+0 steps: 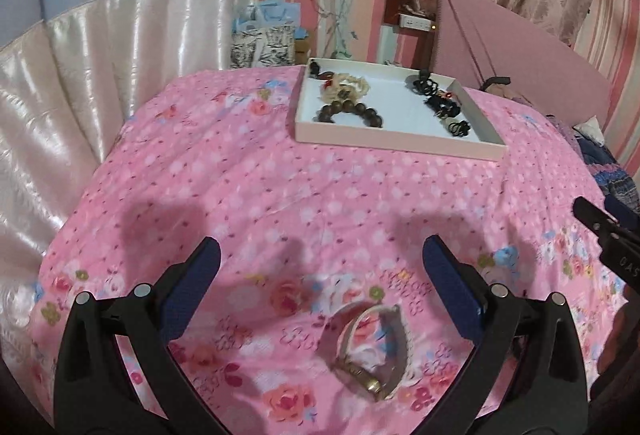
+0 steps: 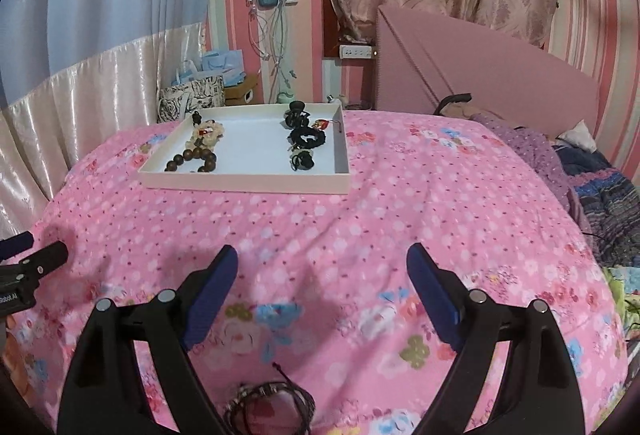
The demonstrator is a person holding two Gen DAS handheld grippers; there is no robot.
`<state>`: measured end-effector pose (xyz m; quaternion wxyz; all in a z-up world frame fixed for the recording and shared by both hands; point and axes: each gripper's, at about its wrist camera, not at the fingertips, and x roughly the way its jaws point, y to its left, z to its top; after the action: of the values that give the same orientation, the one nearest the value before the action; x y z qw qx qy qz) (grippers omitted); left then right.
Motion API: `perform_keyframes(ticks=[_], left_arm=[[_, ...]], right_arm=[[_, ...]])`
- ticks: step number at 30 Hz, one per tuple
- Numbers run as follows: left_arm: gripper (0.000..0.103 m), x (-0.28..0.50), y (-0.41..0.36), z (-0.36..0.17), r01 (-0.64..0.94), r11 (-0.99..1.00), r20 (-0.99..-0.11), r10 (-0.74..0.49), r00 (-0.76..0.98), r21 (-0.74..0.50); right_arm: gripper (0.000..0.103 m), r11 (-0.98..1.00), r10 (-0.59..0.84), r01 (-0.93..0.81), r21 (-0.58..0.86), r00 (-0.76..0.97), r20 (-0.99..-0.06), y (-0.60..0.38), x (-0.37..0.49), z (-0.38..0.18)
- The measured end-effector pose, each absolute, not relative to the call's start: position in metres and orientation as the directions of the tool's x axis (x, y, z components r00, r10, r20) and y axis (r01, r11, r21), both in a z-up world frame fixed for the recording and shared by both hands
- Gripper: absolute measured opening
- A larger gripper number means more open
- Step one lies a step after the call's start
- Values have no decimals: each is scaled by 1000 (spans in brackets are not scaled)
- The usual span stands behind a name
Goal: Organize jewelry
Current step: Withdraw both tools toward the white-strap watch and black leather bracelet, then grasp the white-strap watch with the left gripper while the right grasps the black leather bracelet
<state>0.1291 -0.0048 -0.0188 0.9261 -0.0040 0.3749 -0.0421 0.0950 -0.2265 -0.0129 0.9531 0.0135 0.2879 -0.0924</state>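
A shallow white tray (image 1: 392,141) sits at the far side of the pink floral bedspread; it also shows in the right wrist view (image 2: 244,182). It holds brown bead bracelets (image 1: 352,111) on the left and black hair ties (image 1: 440,101) on the right. A cream bracelet with a brass fitting (image 1: 370,349) lies on the bedspread between and just behind my open left gripper (image 1: 322,255). A dark braided bracelet (image 2: 268,407) lies below my open right gripper (image 2: 322,263), near the frame's bottom edge. Both grippers are empty.
A pink headboard (image 2: 480,75) stands at the back right. Purple and blue folded clothes (image 2: 592,179) lie along the right bed edge. Shiny cream curtain fabric (image 1: 80,83) borders the left. Bags and boxes (image 2: 200,91) stand behind the bed.
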Motion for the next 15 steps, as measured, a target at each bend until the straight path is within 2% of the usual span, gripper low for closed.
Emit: perform_keyframes(ticks=[6, 15], left_arm=[[100, 108, 4, -21, 54, 998, -684, -57, 728, -27], [100, 94, 15, -35, 33, 999, -709, -49, 703, -36]], right_arm=[[87, 983, -156, 184, -5, 817, -555, -226, 75, -19], [87, 983, -118, 182, 38, 769, -628, -233, 56, -48]])
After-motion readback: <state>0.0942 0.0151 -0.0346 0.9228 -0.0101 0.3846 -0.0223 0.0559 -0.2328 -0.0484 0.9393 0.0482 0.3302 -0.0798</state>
